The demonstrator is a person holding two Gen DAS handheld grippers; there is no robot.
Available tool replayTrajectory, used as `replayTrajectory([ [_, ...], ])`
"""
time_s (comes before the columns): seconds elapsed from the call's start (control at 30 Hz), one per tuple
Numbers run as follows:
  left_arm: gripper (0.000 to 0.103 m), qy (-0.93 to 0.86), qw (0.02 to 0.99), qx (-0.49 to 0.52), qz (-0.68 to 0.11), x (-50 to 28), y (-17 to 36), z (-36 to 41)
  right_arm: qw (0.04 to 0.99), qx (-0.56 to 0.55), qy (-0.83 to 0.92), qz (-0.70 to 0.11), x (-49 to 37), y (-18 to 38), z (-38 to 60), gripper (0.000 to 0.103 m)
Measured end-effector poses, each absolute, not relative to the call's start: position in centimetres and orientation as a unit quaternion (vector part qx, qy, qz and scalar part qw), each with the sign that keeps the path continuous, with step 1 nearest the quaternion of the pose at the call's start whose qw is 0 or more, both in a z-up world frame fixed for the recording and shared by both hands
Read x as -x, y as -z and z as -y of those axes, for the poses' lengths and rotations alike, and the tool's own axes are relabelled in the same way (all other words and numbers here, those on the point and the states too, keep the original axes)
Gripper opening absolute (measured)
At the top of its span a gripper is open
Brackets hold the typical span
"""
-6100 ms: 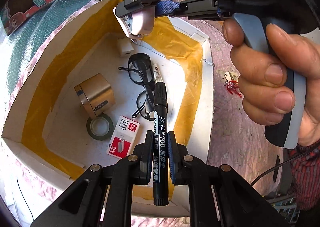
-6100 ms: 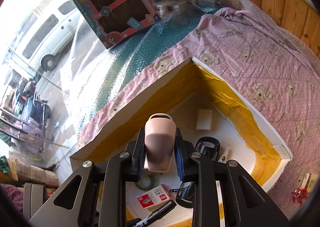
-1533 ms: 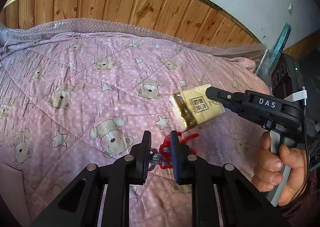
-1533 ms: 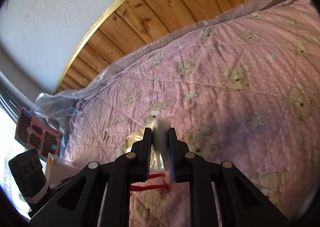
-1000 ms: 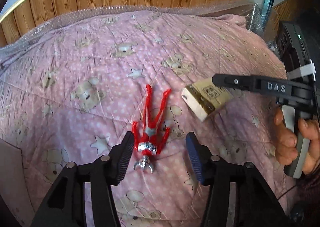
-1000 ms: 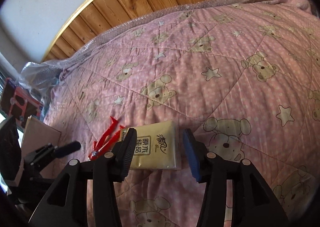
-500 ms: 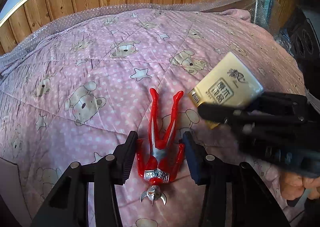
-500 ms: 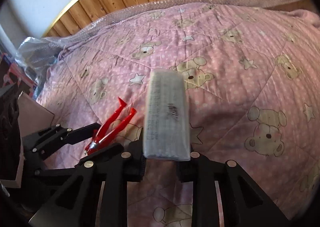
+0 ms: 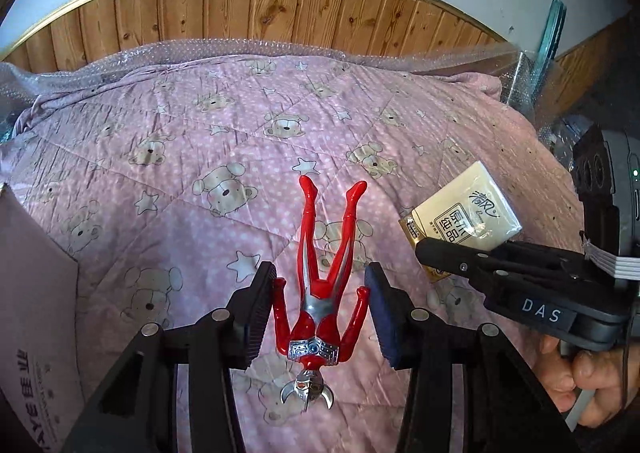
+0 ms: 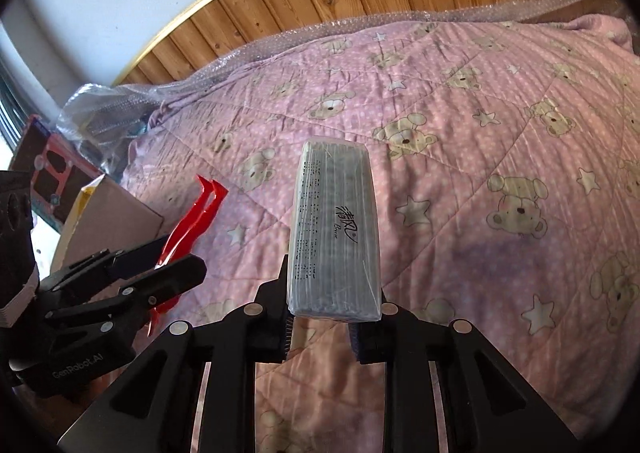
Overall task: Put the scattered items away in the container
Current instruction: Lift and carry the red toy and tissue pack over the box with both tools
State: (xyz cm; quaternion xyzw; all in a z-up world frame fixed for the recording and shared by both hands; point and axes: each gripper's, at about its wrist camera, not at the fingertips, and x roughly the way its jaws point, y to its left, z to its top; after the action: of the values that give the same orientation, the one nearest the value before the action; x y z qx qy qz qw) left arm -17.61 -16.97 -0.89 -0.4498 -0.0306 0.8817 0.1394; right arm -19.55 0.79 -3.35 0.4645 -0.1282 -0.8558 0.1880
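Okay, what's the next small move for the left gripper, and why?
Probably close the left gripper on the red and silver toy figure. Its jaws stand open on either side of the figure's torso, which lies flat on the pink bear-print quilt, while the right gripper already holds the tissue pack.

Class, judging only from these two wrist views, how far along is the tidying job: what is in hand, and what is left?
Done: cannot be judged, since the box's inside is out of view. In hand: the right gripper is shut on the tissue pack, lifted off the quilt. The left gripper is open around the red toy figure, which lies on the quilt. Left: grasp the figure, then carry both to the box.
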Motion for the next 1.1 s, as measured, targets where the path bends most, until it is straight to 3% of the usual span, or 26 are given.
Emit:
replayTrajectory([
  [0.67,0.047,-0.900,0.092,0.412,0.108,3.8,-4.9,24.3,0.223,-0.432,0.872,0.065,8.9,-3.4,6.9,0.023],
  [1.1,0.048,-0.901,0.050,0.405,0.146,-1.1,-5.7,29.1,0.257,-0.422,0.869,0.024,4.6,-5.3,12.8,0.023],
])
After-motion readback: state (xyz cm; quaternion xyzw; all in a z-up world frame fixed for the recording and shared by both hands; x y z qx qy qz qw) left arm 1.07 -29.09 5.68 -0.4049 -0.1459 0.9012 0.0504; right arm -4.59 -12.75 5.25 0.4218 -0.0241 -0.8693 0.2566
